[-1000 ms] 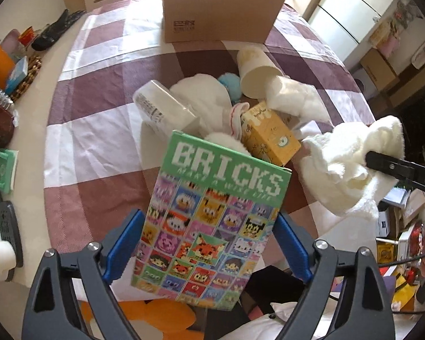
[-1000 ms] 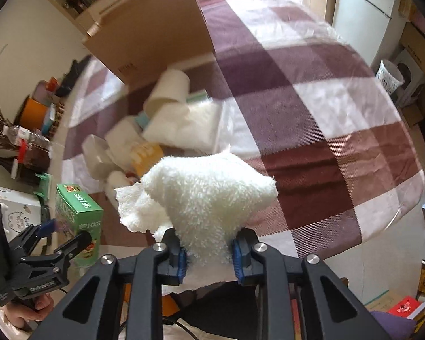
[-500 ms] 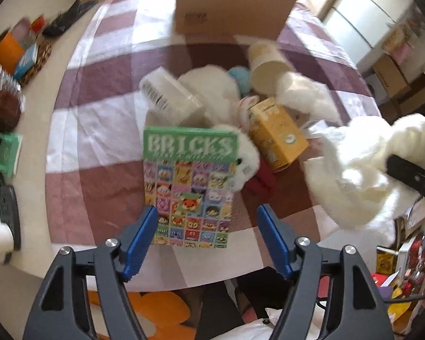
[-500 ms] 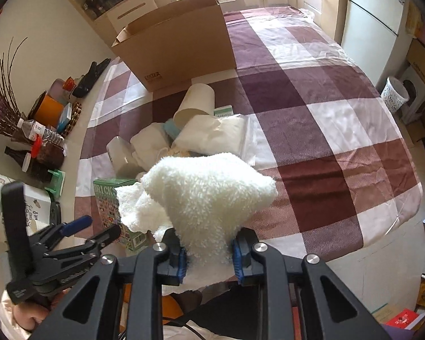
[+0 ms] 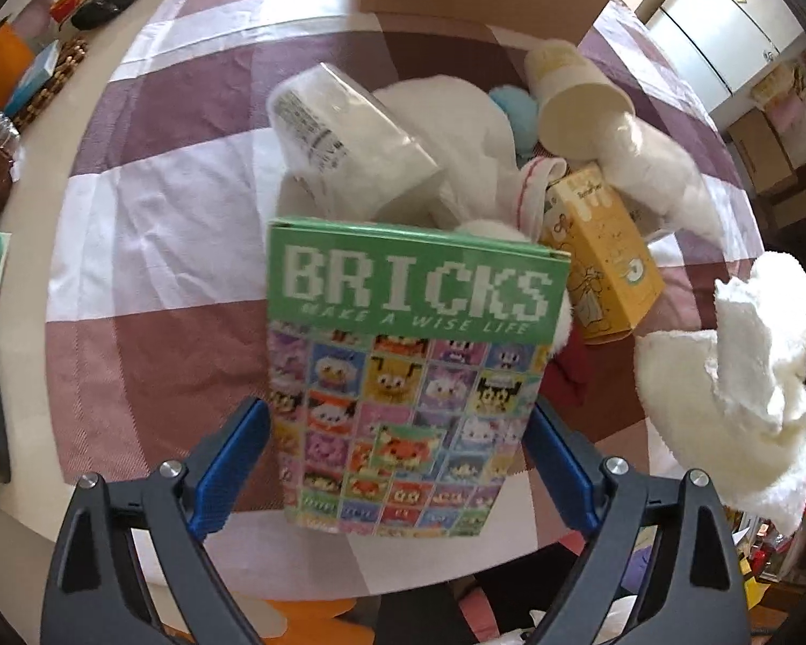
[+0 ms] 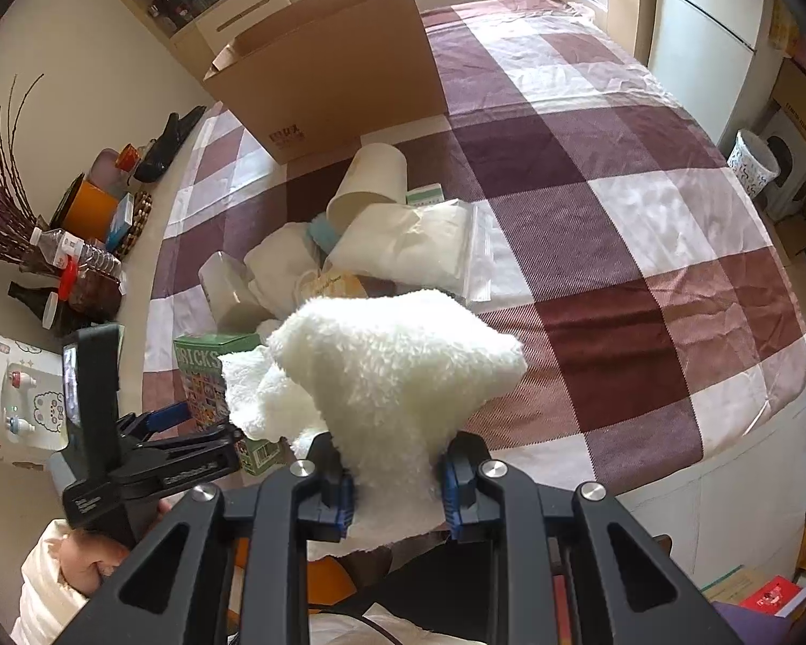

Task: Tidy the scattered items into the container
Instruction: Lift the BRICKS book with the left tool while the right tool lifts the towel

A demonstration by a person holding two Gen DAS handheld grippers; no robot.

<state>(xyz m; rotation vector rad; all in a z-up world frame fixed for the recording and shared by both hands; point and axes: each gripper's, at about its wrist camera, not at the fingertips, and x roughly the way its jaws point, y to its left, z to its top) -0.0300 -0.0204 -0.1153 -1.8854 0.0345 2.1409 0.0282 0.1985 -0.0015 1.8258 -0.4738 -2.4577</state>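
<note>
Straddling the stiff, light green cardboard BRICKS box at its long edges, the left gripper was opening, pads not pressing, while the right gripper stayed clamped on the soft white fleece cloth.

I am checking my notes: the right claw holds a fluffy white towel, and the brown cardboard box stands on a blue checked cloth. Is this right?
Not quite. The right claw does hold the fluffy white towel, but the cloth under the brown cardboard box is maroon and white checked, as the right wrist view shows.

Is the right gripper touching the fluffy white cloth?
Touching. The right wrist view shows the right gripper with both pads pressed into the fluffy white cloth.
</note>
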